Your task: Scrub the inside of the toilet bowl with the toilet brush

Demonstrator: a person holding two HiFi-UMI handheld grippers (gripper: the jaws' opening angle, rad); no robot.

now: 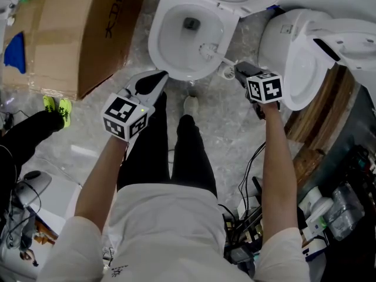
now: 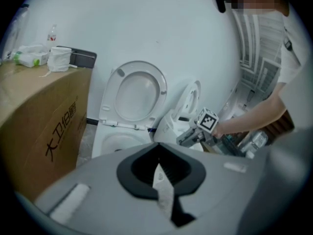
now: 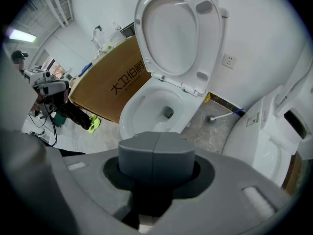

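The white toilet bowl (image 1: 155, 46) stands open at the top of the head view, its seat raised (image 3: 176, 28). A white toilet brush (image 1: 205, 51) has its head inside the bowl, by the near right wall. Its handle runs back to my right gripper (image 1: 237, 70), which is shut on it just outside the rim. In the right gripper view the shut jaws (image 3: 155, 153) hide the brush. My left gripper (image 1: 157, 78) hangs in front of the bowl's near left rim, open and holding nothing. In the left gripper view its jaws (image 2: 159, 175) show only a dark gap.
A large cardboard box (image 1: 76, 28) stands left of the toilet. A second white toilet (image 1: 294, 57) stands close on the right. A white stick with a blue end (image 3: 222, 115) lies on the floor between them. Cables (image 1: 247, 175) and clutter lie at the lower right; my legs stand before the bowl.
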